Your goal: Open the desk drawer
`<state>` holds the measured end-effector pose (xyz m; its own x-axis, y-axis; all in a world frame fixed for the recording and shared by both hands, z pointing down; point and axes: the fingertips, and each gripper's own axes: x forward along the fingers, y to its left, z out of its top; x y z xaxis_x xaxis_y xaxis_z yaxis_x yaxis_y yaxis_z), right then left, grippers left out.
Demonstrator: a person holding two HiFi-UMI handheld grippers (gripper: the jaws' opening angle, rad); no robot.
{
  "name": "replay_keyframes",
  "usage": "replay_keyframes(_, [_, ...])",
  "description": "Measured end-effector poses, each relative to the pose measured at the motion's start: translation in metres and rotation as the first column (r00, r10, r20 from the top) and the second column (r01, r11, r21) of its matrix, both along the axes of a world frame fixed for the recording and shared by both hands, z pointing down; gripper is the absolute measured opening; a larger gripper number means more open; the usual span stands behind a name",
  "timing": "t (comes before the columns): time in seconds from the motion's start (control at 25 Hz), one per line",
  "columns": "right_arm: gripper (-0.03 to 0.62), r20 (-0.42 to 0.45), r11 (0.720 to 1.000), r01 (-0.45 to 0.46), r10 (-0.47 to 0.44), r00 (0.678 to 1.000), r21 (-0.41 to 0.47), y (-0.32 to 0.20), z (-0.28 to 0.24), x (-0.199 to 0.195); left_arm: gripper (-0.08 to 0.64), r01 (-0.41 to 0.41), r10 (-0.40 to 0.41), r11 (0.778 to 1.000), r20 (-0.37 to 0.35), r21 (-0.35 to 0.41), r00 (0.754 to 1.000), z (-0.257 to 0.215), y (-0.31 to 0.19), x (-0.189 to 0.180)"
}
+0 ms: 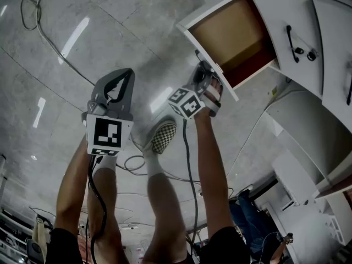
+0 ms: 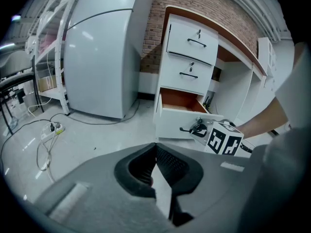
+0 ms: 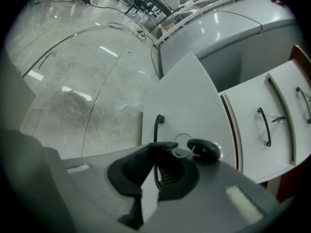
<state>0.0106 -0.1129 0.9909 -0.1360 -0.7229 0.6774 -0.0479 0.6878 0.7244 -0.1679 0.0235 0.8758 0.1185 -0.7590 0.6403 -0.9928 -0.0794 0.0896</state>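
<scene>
The white desk's bottom drawer [image 1: 211, 59] stands pulled out, its brown inside [image 2: 179, 99] showing. In the right gripper view my right gripper [image 3: 157, 150] is shut on the drawer's black handle [image 3: 157, 125], which runs down between the pads. A key on a ring [image 3: 204, 149] hangs in the drawer front [image 3: 187, 93] beside the jaws. The head view shows the right gripper [image 1: 205, 79] against that front panel. My left gripper [image 1: 126, 76] hangs to the left over the floor, shut on nothing, well away from the drawer. Its tips [image 2: 155, 146] meet in its own view.
Two shut drawers [image 2: 190, 42] sit above the open one. A tall white cabinet [image 2: 97, 57] stands left of the desk. Cables [image 1: 38, 15] and a power strip [image 2: 52, 128] lie on the grey floor. My chequered shoe [image 1: 164, 137] is between the arms.
</scene>
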Motion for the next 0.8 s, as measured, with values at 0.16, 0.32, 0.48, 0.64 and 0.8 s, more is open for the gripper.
replay_keyframes(0.16, [0.020,-0.014,1.000,0.001,0.000,1.000,0.020,0.002,0.005,0.001,0.011,-0.008,0.008,1.000,0.006,-0.009,1.000,0.004,0.000,-0.001])
replay_keyframes(0.32, [0.017,-0.047,0.999,0.018,-0.016,0.999,0.032,0.007,0.017,0.005,0.011,-0.006,0.006,1.000,0.003,-0.015,1.000,0.010,0.001,-0.001])
replay_keyframes(0.48, [0.017,-0.059,0.999,0.005,-0.002,0.998,0.048,0.010,0.019,0.003,0.011,-0.020,0.020,1.000,0.007,-0.019,1.000,0.016,0.002,0.001])
replay_keyframes(0.64, [0.017,-0.047,0.998,-0.024,0.027,0.999,0.063,0.009,0.019,0.002,0.011,-0.021,0.021,0.999,0.009,-0.031,1.000,0.022,0.005,0.000])
replay_keyframes(0.8, [0.018,-0.037,0.999,-0.031,0.033,0.999,0.040,0.010,0.017,0.000,0.011,-0.029,0.030,0.999,0.013,-0.034,0.999,0.020,0.007,0.005])
